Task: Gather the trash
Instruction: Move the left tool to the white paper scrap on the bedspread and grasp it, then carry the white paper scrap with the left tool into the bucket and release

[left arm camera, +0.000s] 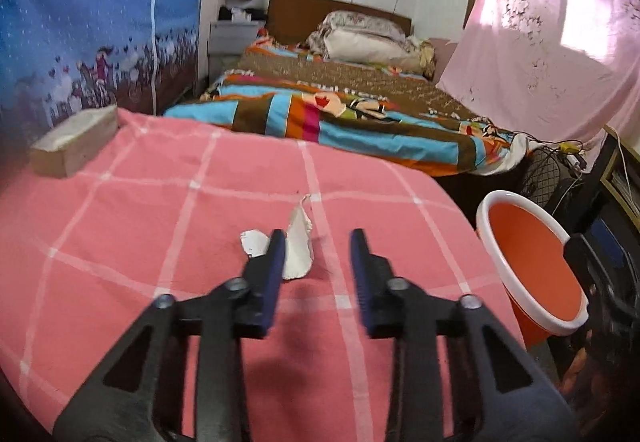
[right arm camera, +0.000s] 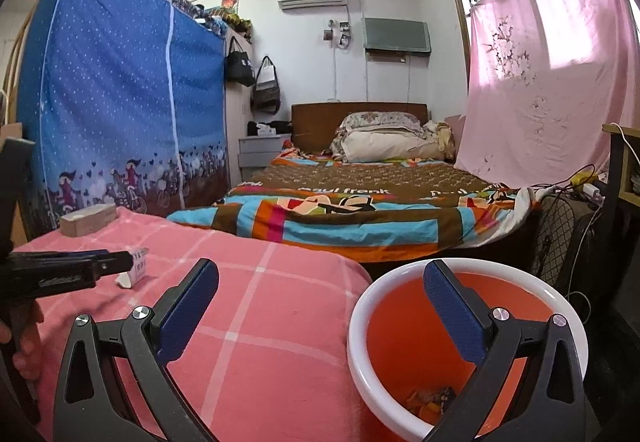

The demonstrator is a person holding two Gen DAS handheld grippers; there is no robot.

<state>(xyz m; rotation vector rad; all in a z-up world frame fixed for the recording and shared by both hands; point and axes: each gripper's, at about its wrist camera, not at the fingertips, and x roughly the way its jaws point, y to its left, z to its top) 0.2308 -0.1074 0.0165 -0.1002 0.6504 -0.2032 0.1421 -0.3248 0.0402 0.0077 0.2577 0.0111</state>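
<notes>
A torn white paper scrap [left arm camera: 298, 246] lies on the pink checked cloth [left arm camera: 160, 226], with a smaller white piece [left arm camera: 254, 242] to its left. My left gripper [left arm camera: 318, 242] is open just above the cloth, its left finger touching or overlapping the scraps. From the right wrist view the left gripper [right arm camera: 120, 262] reaches in from the left, and the scrap [right arm camera: 134, 272] shows at its tip. My right gripper [right arm camera: 320, 274] is wide open and empty, over the cloth's right edge and the orange bin [right arm camera: 400, 326] with a white rim. Some trash [right arm camera: 430, 398] lies at the bin's bottom.
A tissue box [left arm camera: 76, 142] sits at the cloth's far left corner. A bed with a colourful quilt [left arm camera: 340, 110] lies beyond. A blue fabric wardrobe [right arm camera: 120, 102] stands left, a pink curtain [right arm camera: 540, 82] right. A fan and cables [right arm camera: 568, 210] are behind the bin.
</notes>
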